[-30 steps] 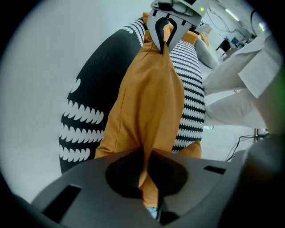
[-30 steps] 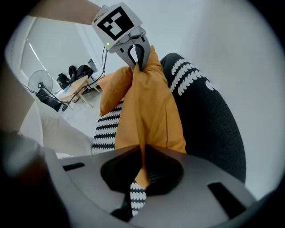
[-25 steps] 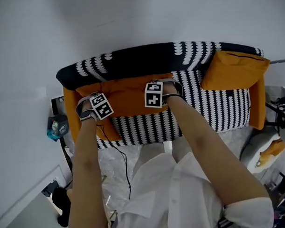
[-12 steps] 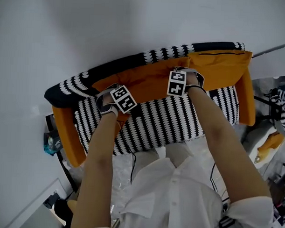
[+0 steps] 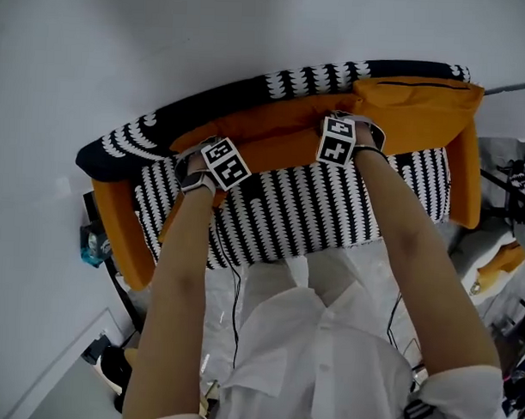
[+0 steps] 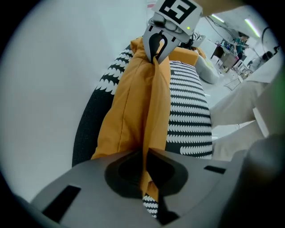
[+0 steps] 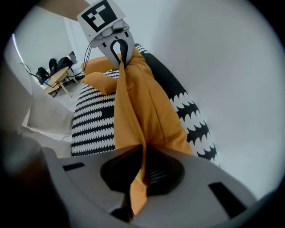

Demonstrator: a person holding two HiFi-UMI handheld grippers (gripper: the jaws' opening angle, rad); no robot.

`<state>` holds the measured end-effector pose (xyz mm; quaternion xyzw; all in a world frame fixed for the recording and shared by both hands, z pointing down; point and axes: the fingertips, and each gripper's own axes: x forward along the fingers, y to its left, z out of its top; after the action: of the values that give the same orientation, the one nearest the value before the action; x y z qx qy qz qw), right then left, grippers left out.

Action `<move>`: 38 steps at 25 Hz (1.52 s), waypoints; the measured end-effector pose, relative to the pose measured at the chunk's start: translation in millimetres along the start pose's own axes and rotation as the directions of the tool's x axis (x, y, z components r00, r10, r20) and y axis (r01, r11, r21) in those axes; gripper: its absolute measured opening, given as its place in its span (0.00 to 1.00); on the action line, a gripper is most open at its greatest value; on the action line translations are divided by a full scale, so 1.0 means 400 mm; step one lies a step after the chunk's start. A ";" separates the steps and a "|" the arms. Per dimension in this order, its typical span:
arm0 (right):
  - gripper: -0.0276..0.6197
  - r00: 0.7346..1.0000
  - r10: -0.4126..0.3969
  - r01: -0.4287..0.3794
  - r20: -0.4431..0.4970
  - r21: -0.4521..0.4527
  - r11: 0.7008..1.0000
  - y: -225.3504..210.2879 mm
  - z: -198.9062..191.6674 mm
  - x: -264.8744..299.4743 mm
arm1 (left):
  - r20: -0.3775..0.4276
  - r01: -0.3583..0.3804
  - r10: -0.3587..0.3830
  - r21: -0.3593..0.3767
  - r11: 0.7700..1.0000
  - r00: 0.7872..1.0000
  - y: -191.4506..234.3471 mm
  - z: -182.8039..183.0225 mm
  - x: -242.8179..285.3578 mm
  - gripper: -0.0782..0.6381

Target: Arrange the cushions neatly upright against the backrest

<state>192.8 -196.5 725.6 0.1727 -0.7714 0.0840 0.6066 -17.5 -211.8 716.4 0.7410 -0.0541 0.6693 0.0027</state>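
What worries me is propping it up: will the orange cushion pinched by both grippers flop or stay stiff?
Probably floppy: the cushion folds and creases between the left gripper and right gripper. Likely light, since two edge pinches hold it up.

2 orange cushions point(image 5: 273, 140) point(image 5: 416, 115), 1 black-and-white sofa point(image 5: 288, 209), 2 grippers point(image 6: 146, 160) point(image 7: 140, 153).

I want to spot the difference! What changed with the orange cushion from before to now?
The held orange cushion moved to the right along the backrest, from the left end of the sofa to just beside the second cushion. Nothing was grabbed or let go: the left gripper and right gripper kept their jaws shut on its top edge. The second cushion stayed at the right end.
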 end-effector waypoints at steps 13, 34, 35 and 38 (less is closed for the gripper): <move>0.17 0.999 -0.037 0.037 -0.017 0.008 0.999 -0.001 0.002 -0.028 | 0.117 -0.028 0.036 -0.070 0.997 0.993 0.007 0.009 -0.031 0.33; 0.41 0.880 -0.142 -0.224 0.453 0.660 0.717 0.246 0.150 -0.199 | 0.572 0.301 0.178 -0.640 0.707 0.801 -0.169 -0.031 -0.224 0.38; 0.41 0.883 -0.120 -0.237 0.455 0.651 0.721 0.286 0.163 -0.189 | 0.581 0.326 0.180 -0.656 0.680 0.794 -0.198 -0.052 -0.222 0.36; 0.41 0.889 -0.060 -0.274 0.454 0.631 0.726 0.388 0.210 -0.160 | 0.579 0.365 0.174 -0.689 0.626 0.796 -0.277 -0.134 -0.210 0.35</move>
<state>72.3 -70.7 655.3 0.3505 -0.8126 0.3541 0.3024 -69.6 -91.3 646.3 0.8384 -0.2917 0.3095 0.3410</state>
